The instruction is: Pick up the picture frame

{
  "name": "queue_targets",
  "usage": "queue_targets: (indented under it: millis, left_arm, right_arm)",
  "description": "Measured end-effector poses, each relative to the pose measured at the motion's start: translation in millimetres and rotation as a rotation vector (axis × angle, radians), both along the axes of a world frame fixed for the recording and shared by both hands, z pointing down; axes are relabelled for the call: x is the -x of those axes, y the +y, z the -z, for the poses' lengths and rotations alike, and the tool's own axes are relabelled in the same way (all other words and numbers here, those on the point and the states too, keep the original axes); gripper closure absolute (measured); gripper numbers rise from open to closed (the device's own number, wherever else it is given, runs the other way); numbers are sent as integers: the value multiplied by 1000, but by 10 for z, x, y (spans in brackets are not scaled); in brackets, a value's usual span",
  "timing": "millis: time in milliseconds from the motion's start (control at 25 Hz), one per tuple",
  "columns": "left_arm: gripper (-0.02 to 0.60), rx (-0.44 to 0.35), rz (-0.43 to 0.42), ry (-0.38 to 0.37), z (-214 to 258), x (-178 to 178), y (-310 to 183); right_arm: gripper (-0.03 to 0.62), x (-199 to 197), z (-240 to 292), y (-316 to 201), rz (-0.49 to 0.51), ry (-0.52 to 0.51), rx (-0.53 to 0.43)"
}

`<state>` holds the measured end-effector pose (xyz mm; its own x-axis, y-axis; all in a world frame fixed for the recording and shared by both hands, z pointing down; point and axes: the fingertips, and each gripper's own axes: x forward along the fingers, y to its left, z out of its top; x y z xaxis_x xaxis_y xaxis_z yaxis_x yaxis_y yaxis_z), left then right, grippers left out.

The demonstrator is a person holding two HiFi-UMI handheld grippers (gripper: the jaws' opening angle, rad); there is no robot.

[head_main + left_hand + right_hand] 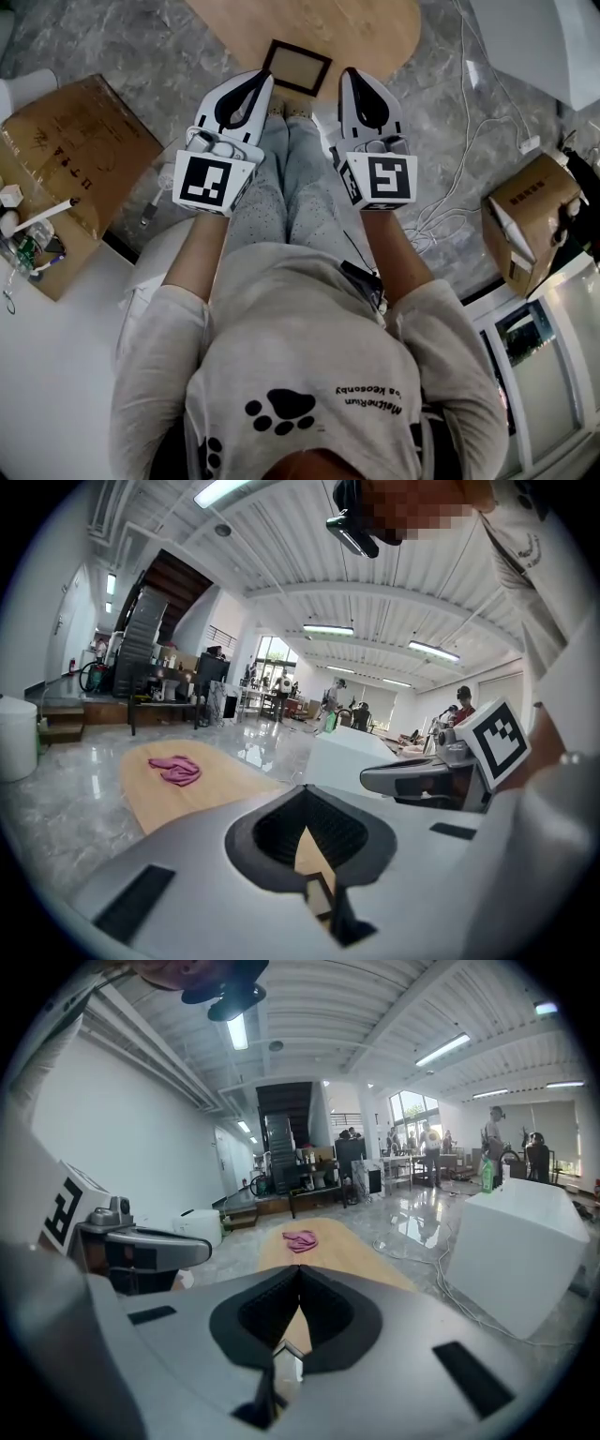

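A dark-edged picture frame (296, 67) lies flat at the near edge of a low wooden table (366, 28). I sit with both grippers held over my knees, pointing at it. My left gripper (265, 81) is shut and empty, its tip just short of the frame's left side. My right gripper (348, 74) is likewise shut and empty, a little right of the frame. In the left gripper view the jaws (306, 791) meet with nothing between them. The right gripper view shows the same closed jaws (299, 1270). A corner of the frame (320, 889) peeks through below the left jaws.
A pink cloth (301, 1240) lies farther along the wooden table (169, 799). Cardboard boxes stand on the floor at left (80, 150) and right (530, 216). White cables (461, 178) trail over the marble floor. A white block (516, 1241) stands right of the table.
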<state>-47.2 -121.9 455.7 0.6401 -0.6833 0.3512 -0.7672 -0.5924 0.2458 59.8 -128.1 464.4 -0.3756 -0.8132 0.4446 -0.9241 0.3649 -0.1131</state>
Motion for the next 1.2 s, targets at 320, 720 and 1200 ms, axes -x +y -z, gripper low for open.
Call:
queue_targets:
  millis: [320, 720, 1200]
  left_arm:
    - [574, 28, -6, -19, -372, 30, 31]
    - [574, 63, -16, -31, -795, -39, 46]
    - [574, 122, -45, -54, -1326, -123, 76]
  right_arm:
    - [586, -45, -416, 17, -3, 18, 42]
    - [585, -133, -946, 145, 14, 46, 114]
    - [585, -93, -1538, 193, 40, 75, 179]
